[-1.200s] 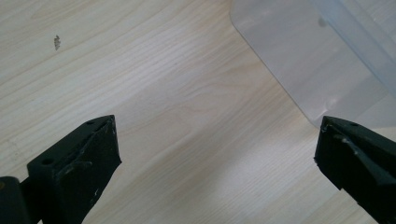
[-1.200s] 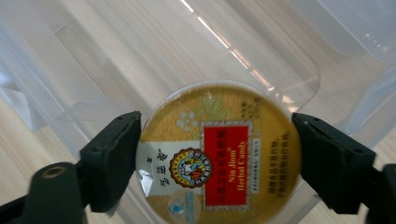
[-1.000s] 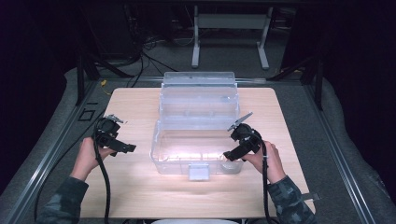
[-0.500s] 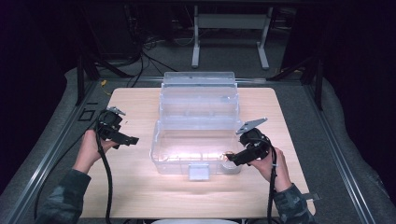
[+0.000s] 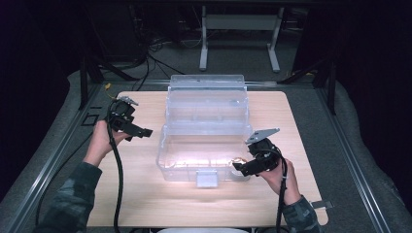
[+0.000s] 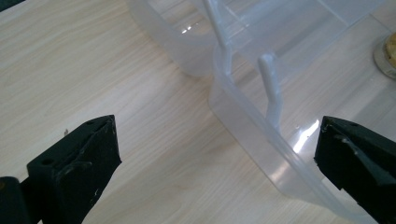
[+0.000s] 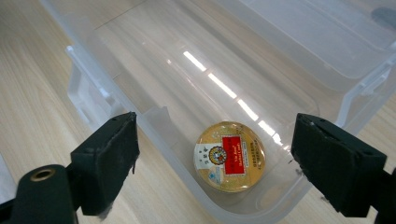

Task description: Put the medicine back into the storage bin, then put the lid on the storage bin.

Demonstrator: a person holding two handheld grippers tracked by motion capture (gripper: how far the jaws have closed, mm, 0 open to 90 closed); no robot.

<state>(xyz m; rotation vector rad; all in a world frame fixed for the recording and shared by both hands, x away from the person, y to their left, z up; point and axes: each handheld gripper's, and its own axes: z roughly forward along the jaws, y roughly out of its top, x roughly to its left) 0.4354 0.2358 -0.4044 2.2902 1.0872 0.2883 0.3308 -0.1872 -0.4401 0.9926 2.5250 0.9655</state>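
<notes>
Inside, round tin (image 7: 229,156) against clear box (image 5: 206,145) corner wall, right gripper (image 7: 215,163) wide above

- High view: fixed above the person's side, facing forward and down; far enough to take in the whole wooden table (image 5: 145,194), the clear plastic box (image 5: 206,131) and the dark floor beyond.
- Left gripper view: rides on the left gripper (image 5: 127,125), looking down along its jaws, close to the box's outer corner (image 6: 243,107).
- Right gripper view: rides on the right gripper (image 5: 256,164), looking steeply down, close above the round tin (image 7: 229,156) in the box.
- Shared: all three show the box and the tabletop.
</notes>
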